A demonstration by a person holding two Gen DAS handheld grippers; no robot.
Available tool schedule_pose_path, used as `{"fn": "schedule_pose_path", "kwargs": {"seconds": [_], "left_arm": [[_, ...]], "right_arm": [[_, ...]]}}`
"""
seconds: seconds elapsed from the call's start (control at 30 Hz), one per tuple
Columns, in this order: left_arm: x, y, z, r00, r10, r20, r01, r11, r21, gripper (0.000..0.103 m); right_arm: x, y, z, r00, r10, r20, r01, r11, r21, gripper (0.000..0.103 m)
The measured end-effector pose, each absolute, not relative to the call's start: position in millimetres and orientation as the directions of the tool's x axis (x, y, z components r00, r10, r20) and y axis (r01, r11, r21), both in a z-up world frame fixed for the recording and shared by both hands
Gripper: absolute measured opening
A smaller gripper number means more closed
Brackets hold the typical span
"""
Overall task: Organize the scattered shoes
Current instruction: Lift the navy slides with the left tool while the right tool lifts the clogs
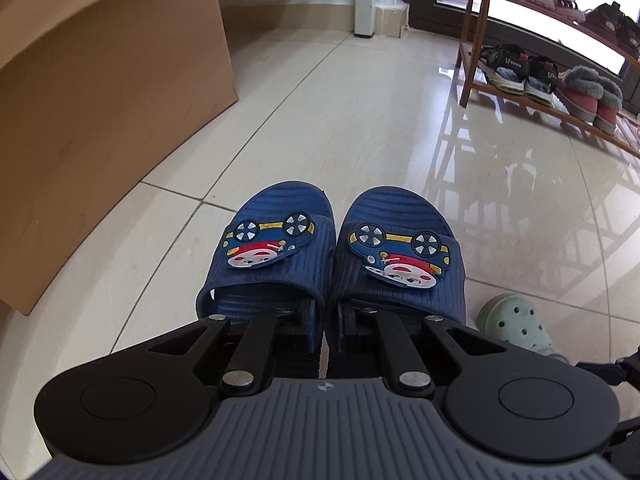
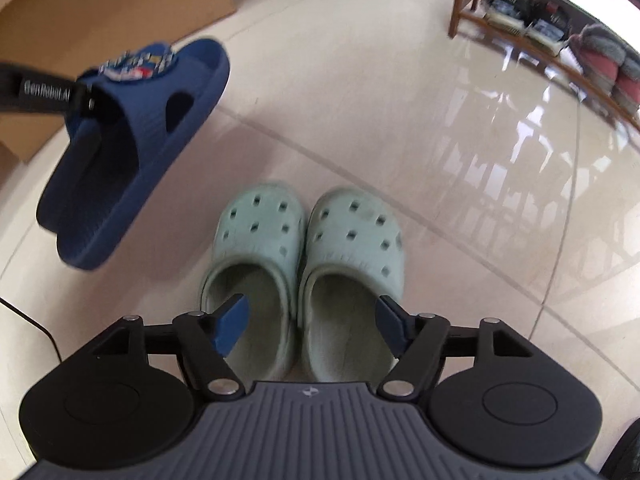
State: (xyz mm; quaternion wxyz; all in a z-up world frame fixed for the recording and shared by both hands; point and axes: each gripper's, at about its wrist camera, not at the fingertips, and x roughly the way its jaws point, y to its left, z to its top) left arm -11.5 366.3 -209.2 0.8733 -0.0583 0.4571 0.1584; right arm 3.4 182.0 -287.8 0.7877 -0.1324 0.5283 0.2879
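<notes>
My left gripper (image 1: 326,326) is shut on a pair of blue children's slippers (image 1: 276,256) with cartoon car patches, pinching their inner walls together. The right wrist view shows the blue slippers (image 2: 132,148) hanging in the air at the left, above the tiled floor. A pair of mint green clogs (image 2: 348,236) stands side by side on the floor, toes pointing away. My right gripper (image 2: 312,328) hangs open just over their heel openings, one blue pad over each clog, holding nothing. One green clog (image 1: 512,324) shows at the lower right of the left wrist view.
A wooden shoe rack (image 1: 472,40) stands at the far right and holds sandals (image 1: 516,70) and pink fur-lined slippers (image 1: 588,96). A large cardboard box (image 1: 100,100) fills the left. Glossy tiled floor (image 1: 360,120) lies between them. A black cable (image 2: 32,324) runs at the lower left.
</notes>
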Motion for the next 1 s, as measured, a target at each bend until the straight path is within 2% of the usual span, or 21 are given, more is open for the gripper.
{"fn": "schedule_pose_path", "kwargs": {"seconds": [0.13, 0.27, 0.37, 0.43, 0.5, 0.53, 0.57, 0.77, 1.0], "left_arm": [[-15, 369, -214, 0.530, 0.225, -0.818, -0.352, 0.935, 0.029, 0.011], [-17, 371, -216, 0.514, 0.231, -0.826, -0.370, 0.929, 0.029, 0.011], [-16, 373, -216, 0.499, 0.234, -0.835, -0.373, 0.927, 0.037, 0.011], [-15, 373, -216, 0.487, 0.236, -0.841, -0.373, 0.927, 0.043, 0.011], [-14, 372, -212, 0.484, 0.236, -0.843, -0.368, 0.928, 0.048, 0.011], [-14, 371, -210, 0.486, 0.236, -0.841, -0.361, 0.931, 0.052, 0.011], [-13, 370, -208, 0.490, 0.234, -0.840, -0.353, 0.934, 0.055, 0.011], [-2, 363, -181, 0.517, 0.217, -0.828, -0.290, 0.954, 0.069, 0.011], [26, 350, -130, 0.547, 0.174, -0.819, -0.205, 0.976, 0.071, 0.011]], "right_arm": [[2, 190, -302, 0.271, 0.317, -0.909, -0.610, 0.787, 0.092, 0.074], [4, 200, -314, 0.277, 0.323, -0.905, -0.638, 0.766, 0.078, 0.066], [7, 209, -320, 0.275, 0.336, -0.901, -0.655, 0.752, 0.080, 0.055], [8, 216, -326, 0.262, 0.331, -0.907, -0.670, 0.739, 0.076, 0.055], [9, 221, -331, 0.264, 0.310, -0.913, -0.679, 0.732, 0.052, 0.047], [10, 223, -333, 0.281, 0.294, -0.914, -0.678, 0.734, 0.027, 0.031], [13, 223, -332, 0.286, 0.290, -0.913, -0.669, 0.743, 0.026, 0.023], [36, 211, -316, 0.248, 0.306, -0.919, -0.605, 0.790, 0.100, 0.018], [68, 181, -259, 0.307, 0.307, -0.901, -0.585, 0.807, 0.076, 0.017]]}}
